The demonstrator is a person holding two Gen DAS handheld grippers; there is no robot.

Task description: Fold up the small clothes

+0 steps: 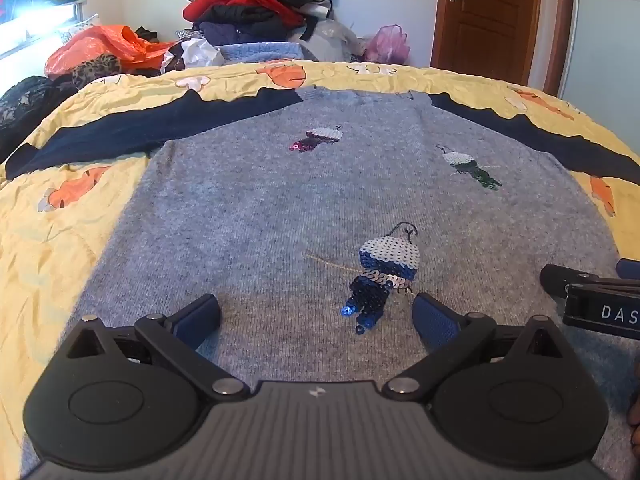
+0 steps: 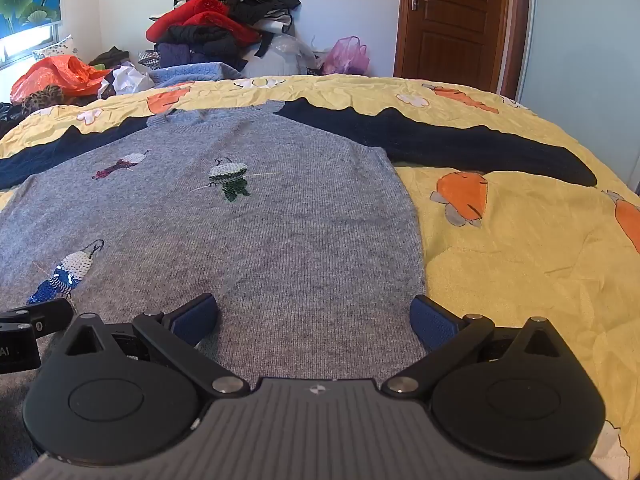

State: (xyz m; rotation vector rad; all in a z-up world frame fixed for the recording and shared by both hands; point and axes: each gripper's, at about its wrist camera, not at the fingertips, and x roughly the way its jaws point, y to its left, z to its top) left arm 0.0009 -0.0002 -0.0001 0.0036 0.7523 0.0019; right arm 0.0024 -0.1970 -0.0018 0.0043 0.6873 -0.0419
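Observation:
A grey knit sweater (image 1: pixel 260 208) with navy sleeves and sequin figures lies flat, front up, on the yellow bedspread; it also shows in the right wrist view (image 2: pixel 280 240). Its sleeves spread out to both sides (image 2: pixel 460 140). My left gripper (image 1: pixel 316 316) is open and empty, low over the sweater's near hem by the blue sequin figure (image 1: pixel 380 276). My right gripper (image 2: pixel 314 316) is open and empty over the hem near the sweater's right edge. Each gripper shows at the edge of the other's view: the right one (image 1: pixel 592 296), the left one (image 2: pixel 32 320).
The yellow bedspread (image 2: pixel 520 260) with orange prints covers the bed. A pile of clothes (image 1: pixel 256 4) and an orange plastic bag (image 1: pixel 100 46) lie beyond the far edge. A pink bag (image 2: pixel 348 56) and a wooden door (image 2: pixel 452 20) are at the back right.

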